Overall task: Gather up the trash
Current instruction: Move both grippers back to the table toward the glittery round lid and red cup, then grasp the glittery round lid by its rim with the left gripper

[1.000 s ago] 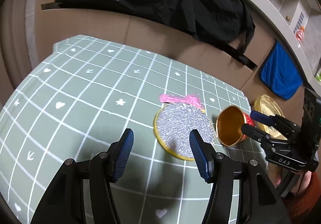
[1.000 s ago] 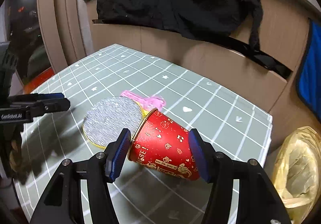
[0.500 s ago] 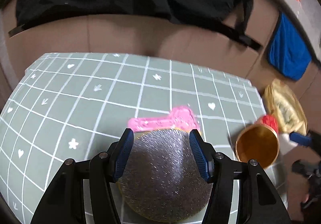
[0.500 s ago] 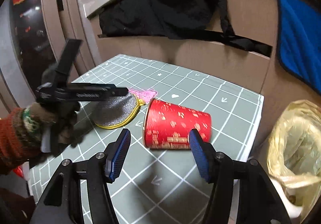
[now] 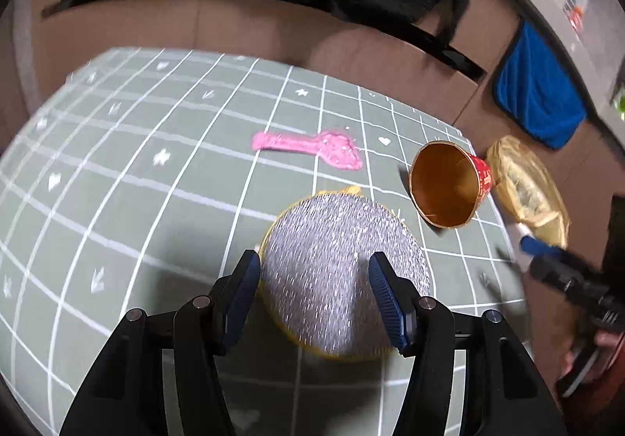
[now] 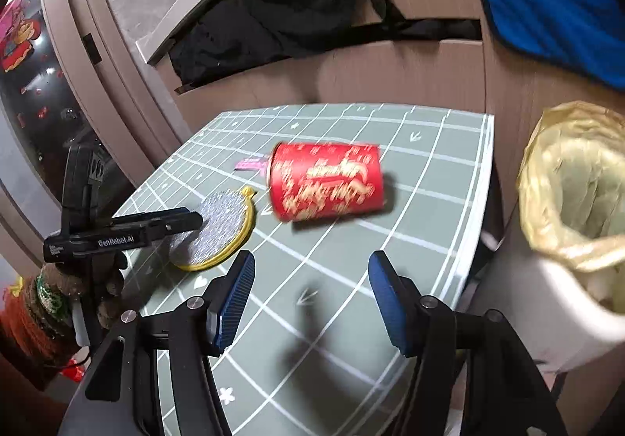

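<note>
Fingers [image 5: 246, 291] of the left gripper [image 5: 314, 297] stand apart over the near half of a round glittery silver disc [image 5: 336, 260] with a yellow rim, gripping nothing; whether they touch it I cannot tell. Spread fingers [image 6: 234, 299] of the right gripper [image 6: 310, 299] are also empty, above the green gridded counter [image 6: 410, 248]. At their 12 o'clock a red paper cup [image 6: 326, 180] lies on its side, well apart from them. A pink spoon-shaped piece [image 5: 308, 147] lies at the disc's 12 o'clock. Off the counter at 2 o'clock stands a white bin lined with a yellow bag [image 6: 574, 186].
</note>
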Action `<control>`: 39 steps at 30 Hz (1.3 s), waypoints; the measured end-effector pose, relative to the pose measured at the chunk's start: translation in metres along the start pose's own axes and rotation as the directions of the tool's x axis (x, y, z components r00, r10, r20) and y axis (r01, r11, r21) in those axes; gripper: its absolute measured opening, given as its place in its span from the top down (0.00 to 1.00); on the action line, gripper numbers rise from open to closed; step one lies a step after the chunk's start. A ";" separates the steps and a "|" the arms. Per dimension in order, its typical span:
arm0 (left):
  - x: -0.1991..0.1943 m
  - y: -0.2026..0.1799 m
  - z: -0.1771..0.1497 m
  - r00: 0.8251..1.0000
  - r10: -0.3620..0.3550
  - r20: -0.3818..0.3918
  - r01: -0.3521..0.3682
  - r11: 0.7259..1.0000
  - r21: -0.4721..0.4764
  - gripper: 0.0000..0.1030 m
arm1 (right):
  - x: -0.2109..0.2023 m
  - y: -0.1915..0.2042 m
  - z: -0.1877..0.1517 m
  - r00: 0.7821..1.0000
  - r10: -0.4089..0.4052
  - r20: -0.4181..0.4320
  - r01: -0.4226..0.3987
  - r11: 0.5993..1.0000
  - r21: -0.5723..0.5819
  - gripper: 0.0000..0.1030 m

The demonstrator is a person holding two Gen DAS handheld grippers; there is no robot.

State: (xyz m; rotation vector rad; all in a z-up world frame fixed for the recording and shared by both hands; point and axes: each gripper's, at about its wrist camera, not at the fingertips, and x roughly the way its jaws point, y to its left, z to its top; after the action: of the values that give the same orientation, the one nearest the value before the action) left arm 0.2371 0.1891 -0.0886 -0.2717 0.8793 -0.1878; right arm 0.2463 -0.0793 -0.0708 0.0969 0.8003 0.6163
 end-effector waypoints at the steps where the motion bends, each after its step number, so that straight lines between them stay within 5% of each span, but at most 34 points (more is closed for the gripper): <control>1: 0.000 0.002 -0.001 1.000 0.003 -0.008 -0.003 1.000 -0.011 0.43 | 0.001 0.004 -0.003 1.000 0.009 -0.006 -0.009 1.000 -0.006 0.43; 6: -0.002 0.009 -0.003 1.000 -0.027 -0.010 0.026 0.998 -0.049 0.43 | 0.021 0.029 -0.009 0.993 0.090 -0.077 -0.094 0.994 -0.049 0.48; 8: -0.003 0.013 -0.002 0.999 -0.046 -0.011 0.045 0.996 -0.080 0.43 | 0.030 0.039 -0.008 0.985 0.138 -0.106 -0.143 0.989 -0.048 0.69; 11: -0.002 0.018 0.000 0.997 -0.071 -0.009 0.069 0.991 -0.118 0.43 | 0.045 0.056 -0.004 0.980 0.146 -0.132 -0.157 0.985 -0.076 0.84; 17: 0.002 0.026 0.008 0.994 -0.111 -0.020 0.105 0.974 -0.202 0.43 | 0.071 0.084 0.003 0.971 0.182 -0.157 -0.202 0.972 -0.122 0.85; 28: 0.006 0.027 0.017 0.975 -0.221 -0.028 0.203 0.934 -0.294 0.43 | 0.085 0.073 -0.005 0.969 0.140 -0.204 -0.162 0.982 -0.095 0.89; 39: -0.013 -0.002 0.026 0.937 -0.350 0.011 0.342 0.910 -0.233 0.43 | 0.072 0.052 -0.003 0.978 0.114 -0.174 -0.123 0.991 -0.043 0.89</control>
State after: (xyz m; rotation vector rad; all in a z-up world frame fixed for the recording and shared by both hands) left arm 0.2493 0.1951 -0.0624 -0.6468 0.8794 -0.4217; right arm 0.2573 0.0027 -0.1035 0.0435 0.9484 0.7660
